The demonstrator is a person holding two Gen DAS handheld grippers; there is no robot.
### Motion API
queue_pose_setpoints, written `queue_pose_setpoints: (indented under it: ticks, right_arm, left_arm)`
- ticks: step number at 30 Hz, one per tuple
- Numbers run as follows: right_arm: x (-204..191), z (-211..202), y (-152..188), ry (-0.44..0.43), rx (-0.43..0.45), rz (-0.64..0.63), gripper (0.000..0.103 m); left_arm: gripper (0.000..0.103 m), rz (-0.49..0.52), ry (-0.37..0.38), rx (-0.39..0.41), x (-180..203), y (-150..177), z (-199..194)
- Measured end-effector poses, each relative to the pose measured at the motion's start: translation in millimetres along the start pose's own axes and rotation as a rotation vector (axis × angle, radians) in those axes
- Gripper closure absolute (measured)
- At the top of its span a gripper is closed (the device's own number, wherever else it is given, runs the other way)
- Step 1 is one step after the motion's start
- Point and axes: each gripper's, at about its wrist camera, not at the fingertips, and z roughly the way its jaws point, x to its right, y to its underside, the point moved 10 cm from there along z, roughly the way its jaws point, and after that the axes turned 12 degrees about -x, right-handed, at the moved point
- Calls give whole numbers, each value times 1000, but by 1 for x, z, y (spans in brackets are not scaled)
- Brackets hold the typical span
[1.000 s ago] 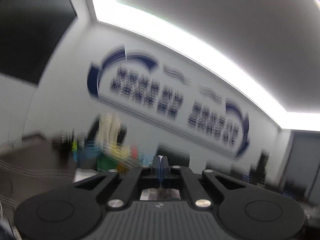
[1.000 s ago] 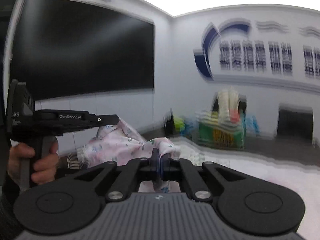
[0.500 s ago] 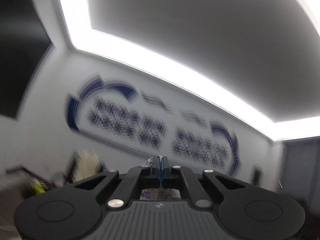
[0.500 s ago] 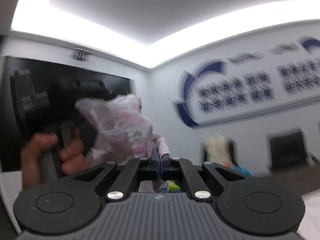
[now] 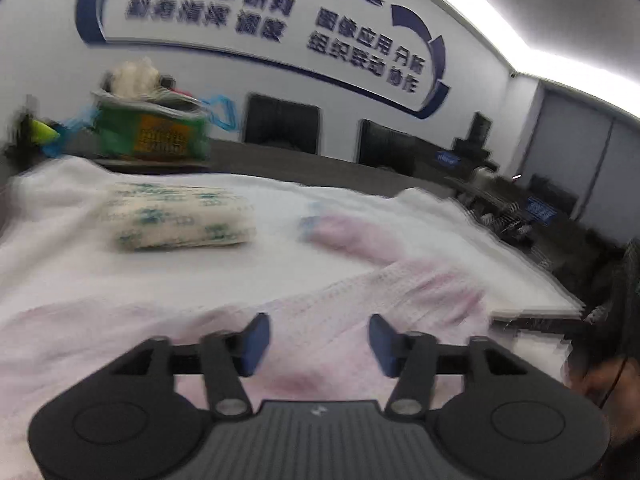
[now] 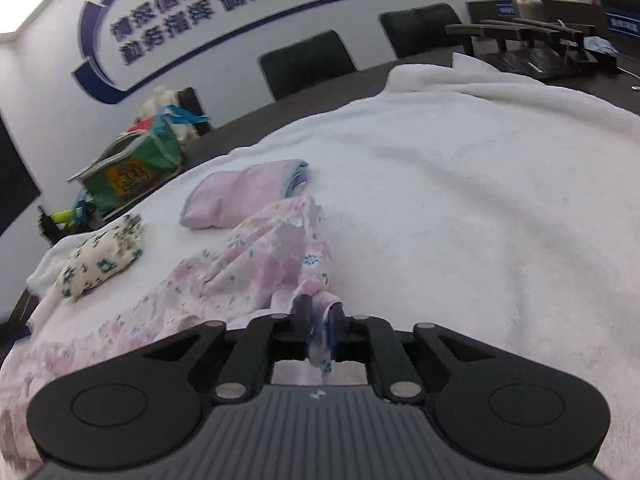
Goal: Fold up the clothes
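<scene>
A pink floral garment (image 6: pixel 256 264) lies spread and rumpled on the white towel-covered table (image 6: pixel 480 200). My right gripper (image 6: pixel 318 318) is shut on a corner of it, and cloth pokes out between the fingers. In the left wrist view the same garment (image 5: pixel 360 300) shows as a blurred pink sheet under my left gripper (image 5: pixel 318 340), which is open with nothing between its blue pads (image 5: pixel 256 338). A folded pink garment (image 6: pixel 244 194) and a folded green-print garment (image 6: pixel 100 256) lie farther back; the green-print one (image 5: pixel 176 216) is at the left wrist view's left.
A green bag (image 6: pixel 132 164) stuffed with things stands at the table's far left. Black chairs (image 6: pixel 308 62) line the wall with blue lettering. Dark equipment (image 6: pixel 532 48) sits at the far right. A person's hand (image 5: pixel 600 384) shows at the left wrist view's right edge.
Both grippers swung down from facing the ceiling and wall to the table. The garment, held up in the air before, now lies on the towel. My left gripper has opened and let go.
</scene>
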Motion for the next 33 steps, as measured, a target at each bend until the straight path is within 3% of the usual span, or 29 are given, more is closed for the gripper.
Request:
queue_pose_setpoints:
  ticks: [1, 2, 3, 7, 8, 11, 14, 16, 17, 18, 19, 20, 21, 23, 27, 29, 33]
  right_arm:
    - [-6, 4, 2, -5, 1, -51, 61]
    - [-15, 4, 5, -11, 6, -114, 40]
    - [-26, 3, 8, -18, 12, -184, 34]
    - [-89, -4, 35, -118, 44, -504, 32]
    - [-102, -5, 42, -126, 56, -585, 26]
    - [-113, 5, 52, -42, 11, -752, 22]
    - [-105, 13, 57, -12, -25, -779, 22]
    - [-100, 15, 57, -17, -17, -786, 29]
    - [-96, 17, 58, -14, -14, -783, 42]
    - [-92, 18, 58, -9, -16, -775, 64]
    - [-89, 20, 58, -4, -17, -767, 75]
    - [-85, 22, 59, 2, -19, -759, 87]
    - [-84, 22, 57, 9, -14, -758, 91]
    - [-84, 17, 52, 14, 1, -767, 94]
    - [-80, -19, 45, -46, 49, -758, 96]
    - [-67, -38, 39, -53, 60, -724, 96]
    - [-26, -49, 32, 17, 23, -592, 92]
  left_arm:
    - [42, 28, -24, 9, -11, 10, -11]
    - [37, 54, -46, 17, -22, 19, -22]
    - [35, 63, -55, 7, -30, 28, -28]
    - [35, 90, -70, -30, -44, 56, -40]
    - [35, 94, -75, -39, -44, 59, -38]
    - [34, 133, -39, 9, -14, 57, -37]
    - [25, 196, -2, 23, 16, 57, -26]
    - [25, 229, -20, 14, 35, 52, -5]
    - [27, 252, -48, -2, 43, 52, 5]
    - [31, 275, -76, -16, 50, 53, 14]
    - [38, 285, -106, -21, 54, 52, 21]
    - [62, 268, -108, -22, 50, 53, 19]
    - [97, 250, -110, -24, 46, 53, 18]
    - [103, 216, -114, -27, 39, 53, 16]
    - [103, 149, -121, -32, 24, 54, 10]
    - [103, 138, -104, -6, 18, 57, -14]
    - [103, 116, -75, -42, 11, 76, -31]
